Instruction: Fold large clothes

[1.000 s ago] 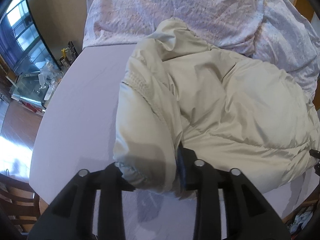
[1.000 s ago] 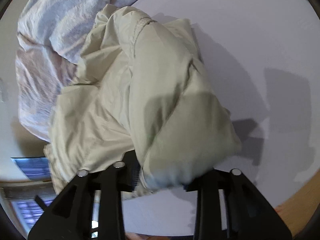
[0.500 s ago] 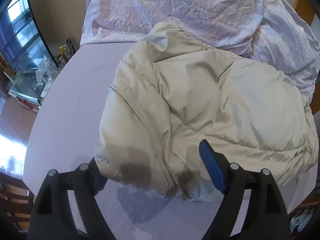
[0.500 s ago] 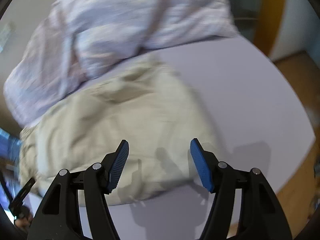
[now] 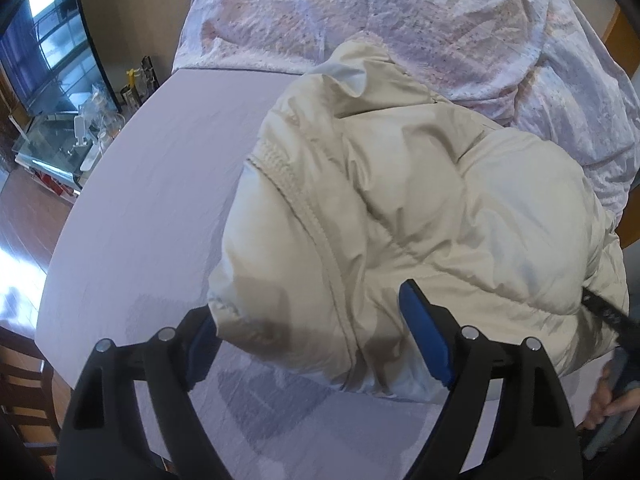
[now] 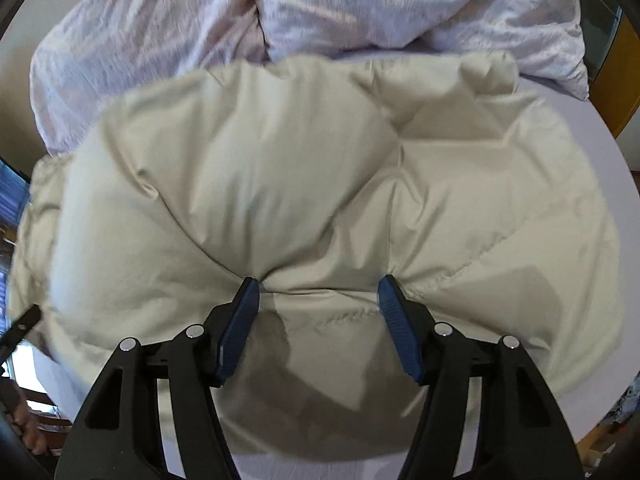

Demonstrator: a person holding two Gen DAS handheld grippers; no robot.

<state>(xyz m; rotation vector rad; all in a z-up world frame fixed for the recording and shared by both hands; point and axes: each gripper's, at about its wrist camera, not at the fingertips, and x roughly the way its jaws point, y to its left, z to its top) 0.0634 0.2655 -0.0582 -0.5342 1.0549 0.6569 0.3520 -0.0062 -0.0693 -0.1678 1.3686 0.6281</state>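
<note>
A cream puffer jacket (image 5: 420,208) lies bundled in a fold on the lilac table (image 5: 152,184). My left gripper (image 5: 312,344) is open and straddles the jacket's near rounded end. Its left pad sits partly behind the cloth and its right pad (image 5: 424,340) is clear of it. In the right wrist view the jacket (image 6: 304,184) fills the frame. My right gripper (image 6: 320,316) is open over its middle. Both fingertips (image 6: 246,300) are at the quilted surface, where the cloth puckers, and nothing is clamped between them.
A crumpled white-and-lilac patterned quilt (image 5: 400,16) lies along the table's far side, touching the jacket. A hand (image 5: 608,400) shows at the right edge. A glass cabinet (image 5: 60,136) and a wooden chair (image 5: 20,392) stand off the table's left side.
Both grippers opened and let go of the jacket's folded part, which settled flat. The right gripper swung round to face the jacket's broad side. The left barely moved.
</note>
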